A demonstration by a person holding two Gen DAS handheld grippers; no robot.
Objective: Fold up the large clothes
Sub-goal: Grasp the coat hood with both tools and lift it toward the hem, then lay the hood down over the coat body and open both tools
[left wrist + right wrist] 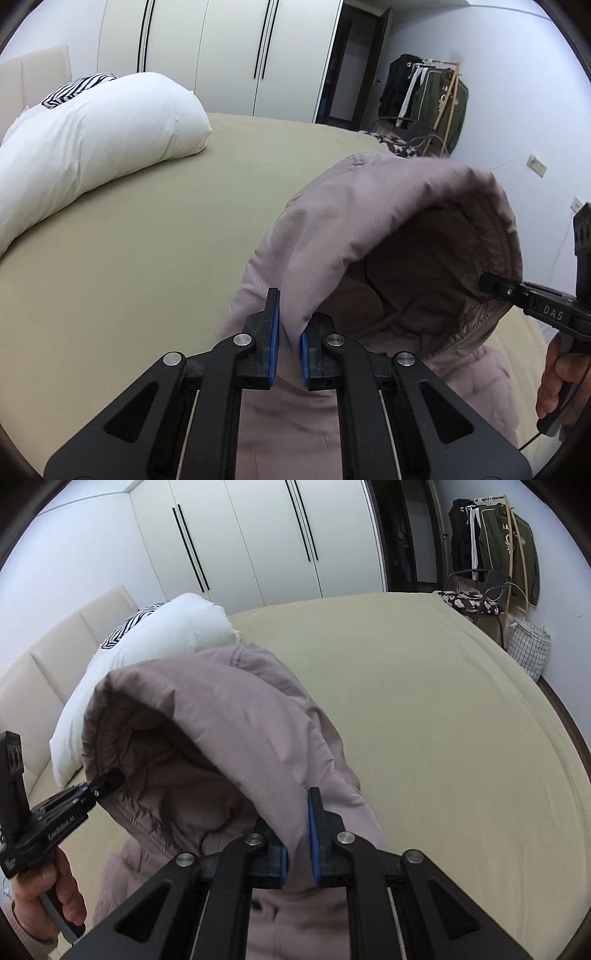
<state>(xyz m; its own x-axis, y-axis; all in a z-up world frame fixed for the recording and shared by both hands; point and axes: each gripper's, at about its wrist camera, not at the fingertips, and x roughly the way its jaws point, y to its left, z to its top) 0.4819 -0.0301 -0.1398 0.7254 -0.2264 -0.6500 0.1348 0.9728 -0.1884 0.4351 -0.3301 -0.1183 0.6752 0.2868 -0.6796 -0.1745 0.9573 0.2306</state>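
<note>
A: Where is the jacket (373, 236)?

B: The mauve padded jacket hangs lifted over the bed (147, 236), its hood (207, 716) arched open between the two tools, the rest drooping toward the olive sheet.

A: And the left tool (290, 325)?

B: It is clenched on the hood's edge; the cloth is pinched between its blue pads (274, 332). In the right wrist view, its black tip bites the hood's rim at the left, with the person's hand (48, 886) on its handle.

A: The right tool (297, 834)?

B: Also clamped on the hood's edge, on the opposite side, with fabric squeezed between its pads. The left wrist view shows it reaching in from the right, gripping the rim.

A: What else sits around?

B: A white pillow (96, 136) lies near the head of the bed, a striped cloth (77, 88) behind it. White wardrobe doors (258, 539) stand beyond, and clothes hang on a rack (495, 542) by the far wall, above a chair (476, 594).
</note>
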